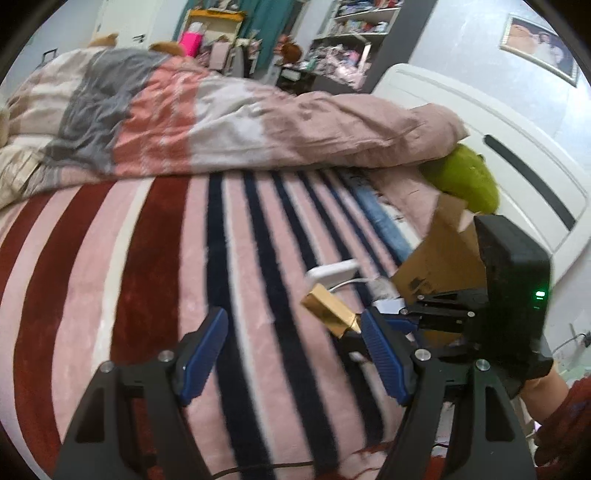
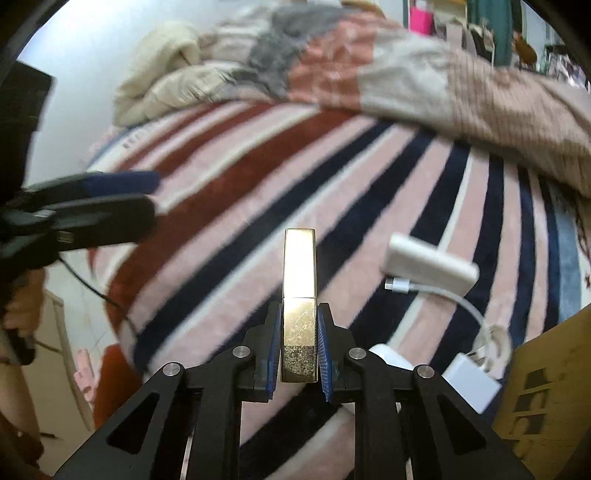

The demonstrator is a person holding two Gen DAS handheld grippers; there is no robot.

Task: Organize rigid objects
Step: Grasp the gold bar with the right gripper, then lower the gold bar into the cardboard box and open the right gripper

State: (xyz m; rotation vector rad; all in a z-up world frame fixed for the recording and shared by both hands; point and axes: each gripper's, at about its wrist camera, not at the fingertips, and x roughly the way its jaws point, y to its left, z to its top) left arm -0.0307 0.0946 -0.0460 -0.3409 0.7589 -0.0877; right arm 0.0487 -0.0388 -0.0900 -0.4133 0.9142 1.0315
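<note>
My right gripper (image 2: 299, 314) is shut on a shiny gold bar-shaped box (image 2: 299, 295) and holds it above the striped blanket (image 2: 369, 177). In the left wrist view the gold box (image 1: 328, 308) sticks out of the right gripper (image 1: 360, 325) at the right. My left gripper (image 1: 291, 325) is open and empty above the blanket (image 1: 147, 258). A white power bank (image 2: 430, 264) with a white cable (image 2: 461, 299) and a white charger plug (image 2: 471, 380) lie on the blanket to the right. A cardboard box (image 1: 443, 254) stands beside them.
A rumpled pink and grey quilt (image 1: 221, 122) lies across the far side of the bed. A green plush (image 1: 465, 179) rests by the white headboard (image 1: 517, 155). Cluttered shelves (image 1: 351, 33) stand behind. The cardboard box corner (image 2: 546, 387) shows at lower right.
</note>
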